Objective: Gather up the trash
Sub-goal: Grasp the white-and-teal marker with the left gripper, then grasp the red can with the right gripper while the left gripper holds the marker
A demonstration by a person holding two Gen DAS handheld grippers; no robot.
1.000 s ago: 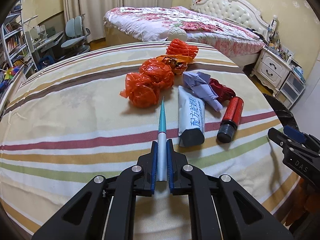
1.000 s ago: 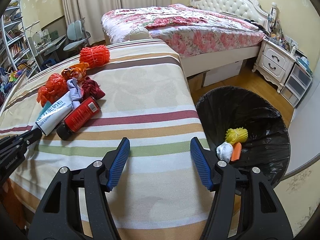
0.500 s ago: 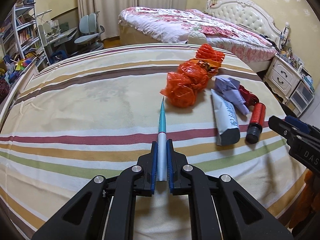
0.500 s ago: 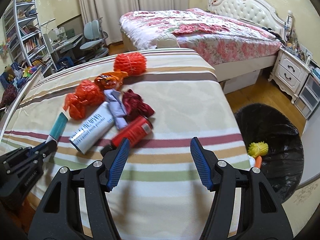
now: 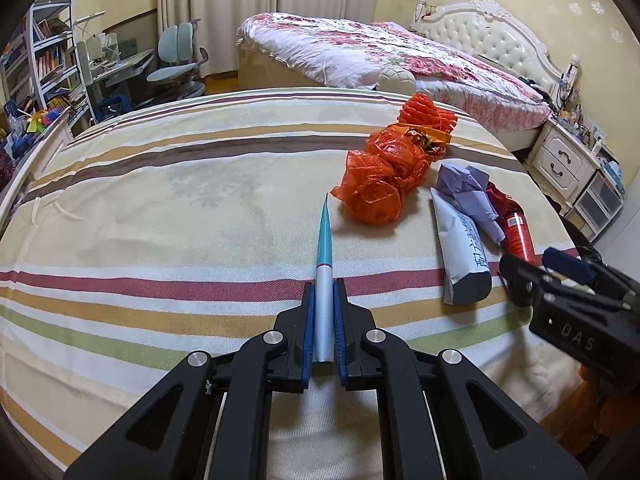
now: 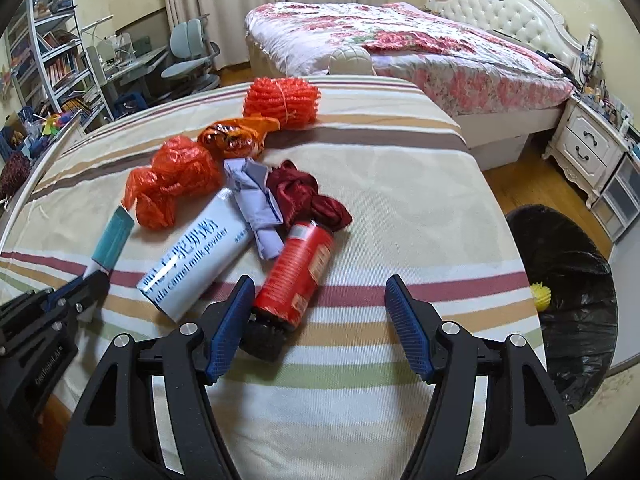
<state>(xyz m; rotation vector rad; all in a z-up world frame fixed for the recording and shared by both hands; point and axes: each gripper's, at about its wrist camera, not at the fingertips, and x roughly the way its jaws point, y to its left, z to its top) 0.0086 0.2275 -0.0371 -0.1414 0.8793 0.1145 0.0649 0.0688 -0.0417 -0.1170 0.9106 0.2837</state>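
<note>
Left fingers (image 5: 308, 320) clench my teal-and-white tube (image 5: 323, 280) at lower centre; right gripper (image 6: 320, 308) gapes, released, around the red can (image 6: 296, 272).

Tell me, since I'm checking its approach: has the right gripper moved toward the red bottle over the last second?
Yes. The right gripper swung left from the trash bin toward the pile; the red bottle now lies by its left finger, jaws wide open.
</note>
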